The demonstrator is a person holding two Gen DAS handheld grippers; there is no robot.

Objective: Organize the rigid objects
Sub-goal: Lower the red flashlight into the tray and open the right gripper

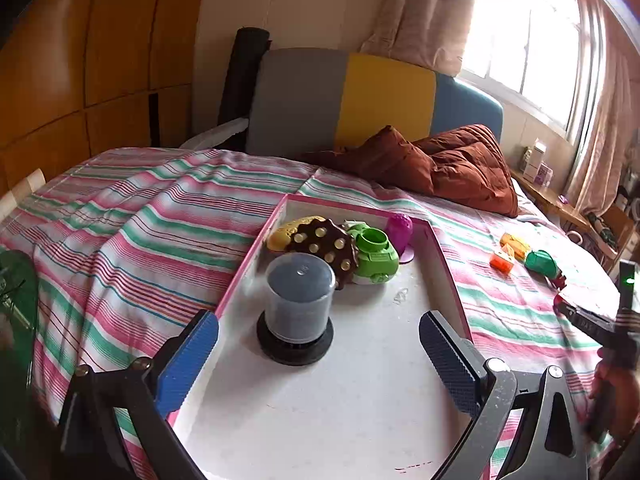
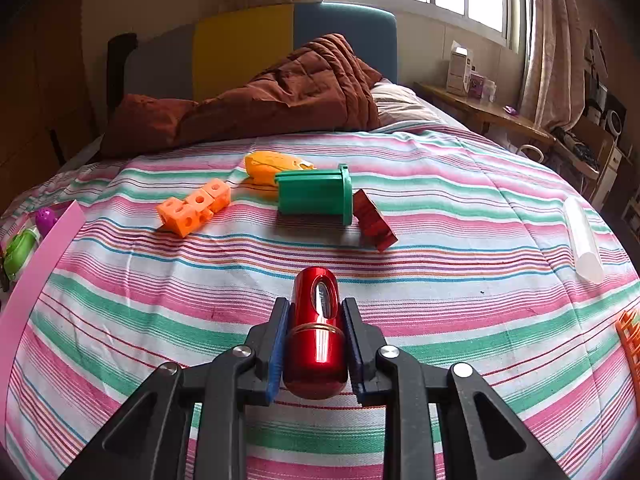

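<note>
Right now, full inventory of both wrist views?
tray: 1, pink-rimmed white, on bed
disc spindle case: 1, clear with black base, upright in tray
toys at tray's far end: 4, yellow, brown studded, green, purple
orange cubes: 1 linked piece, on bedspread
yellow toy: 1, behind green cylinder
green cylinder: 1, lying down
red block: 1, beside cylinder
white tube: 1, right
left gripper: open, empty
right gripper: shut on red metal cylinder
</note>
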